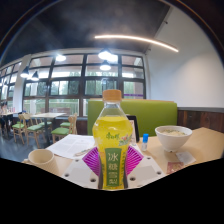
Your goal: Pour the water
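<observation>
Pink pads of the tool press on both flanks of a yellow-green bottle; fingers pinching it, no gap visible. Bottle upright, long axis vertical, orange cap on, held centred between the fingers just over the tabletop. White bowl lies beyond and to the right, a white cup to the left, papers behind. Judgement: pouring requires tilting the neck toward one vessel; cap still looks closed. Green bench seat and windows farther back.

The bottle carries a yellow-green label with large white Chinese characters running down it; the top one looks like 冰. The smaller print cannot be read.
</observation>
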The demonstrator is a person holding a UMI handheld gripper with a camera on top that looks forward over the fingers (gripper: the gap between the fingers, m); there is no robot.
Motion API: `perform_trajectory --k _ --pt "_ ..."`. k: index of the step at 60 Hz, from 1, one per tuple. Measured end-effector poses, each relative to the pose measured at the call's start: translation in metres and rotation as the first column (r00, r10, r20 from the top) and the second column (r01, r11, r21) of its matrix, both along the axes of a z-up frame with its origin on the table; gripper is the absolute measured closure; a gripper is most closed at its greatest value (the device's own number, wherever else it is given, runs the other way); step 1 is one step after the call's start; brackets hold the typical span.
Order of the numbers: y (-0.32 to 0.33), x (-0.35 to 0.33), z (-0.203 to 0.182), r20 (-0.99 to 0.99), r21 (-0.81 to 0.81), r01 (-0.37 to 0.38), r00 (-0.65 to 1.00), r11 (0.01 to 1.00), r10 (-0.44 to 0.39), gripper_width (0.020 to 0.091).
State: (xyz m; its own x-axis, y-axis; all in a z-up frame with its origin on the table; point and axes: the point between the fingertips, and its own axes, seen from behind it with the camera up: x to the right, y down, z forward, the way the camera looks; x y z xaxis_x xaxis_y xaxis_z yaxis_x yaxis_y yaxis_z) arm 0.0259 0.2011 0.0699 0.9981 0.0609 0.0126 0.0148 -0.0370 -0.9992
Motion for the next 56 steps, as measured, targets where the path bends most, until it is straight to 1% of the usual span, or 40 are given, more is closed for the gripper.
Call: perform_trajectory --k 5,8,10,13,14,18,19,20,21,23,25,28,31,39,42,43,48,49,56 --pt "-0.001 0.0 0.001 -0.014 -0.002 0.006 1.0 1.0 -0.006 0.0826" --pt "-0.001 0.0 0.001 -0.035 -0.007 0.008 0.999 1.0 -0.008 0.0764" --pt "-0.001 -0.001 0.0 -0.043 -0.019 0.008 0.999 1.0 -0.008 0.0679" --pt "-0.007 0.005 0.004 -0.036 -0.053 0.0 0.999 0.999 -0.002 0.0605" --pt "-0.009 0.008 0.005 -0.032 -0.065 0.005 0.999 0.998 -0.007 0.0567" --pt "-0.021 0.01 0.022 -0.028 -0.072 -0.012 1.0 0.997 0.01 0.0308" --pt "-0.025 0.002 0.024 -0.028 -0.065 -0.014 1.0 0.998 0.012 0.0241" --pt "-0.027 -0.003 0.028 -0.031 -0.057 -0.012 0.999 0.998 0.01 0.0253" --pt "-0.032 -0.003 0.034 -0.03 -0.051 -0.013 0.999 0.999 0.012 0.0284" --pt "-0.047 0.002 0.05 -0.024 -0.048 -0.021 1.0 0.999 0.02 0.0312" --pt "-0.06 -0.005 0.059 -0.019 -0.046 -0.027 0.999 0.999 0.026 0.0284" --pt "-0.091 -0.002 0.069 -0.009 -0.041 -0.035 0.999 0.999 0.034 0.0265" --pt "-0.119 -0.004 0.09 0.004 -0.034 -0.032 0.999 0.999 0.032 0.0265" --pt "-0.201 -0.007 0.114 -0.005 -0.053 -0.002 1.0 0.999 0.002 0.027" --pt "-0.232 -0.008 0.123 -0.032 -0.067 -0.005 0.999 0.998 0.003 0.0271" --pt "-0.242 -0.019 0.109 -0.043 -0.062 -0.008 0.999 0.998 0.005 0.0272" --pt "-0.286 -0.031 0.111 -0.071 -0.059 -0.056 0.996 0.997 0.052 0.0272" --pt "-0.297 -0.04 0.117 -0.075 -0.062 -0.06 0.996 0.996 0.055 0.0273" --pt "-0.342 -0.055 0.106 -0.1 -0.066 -0.099 0.991 0.993 0.092 0.0268"
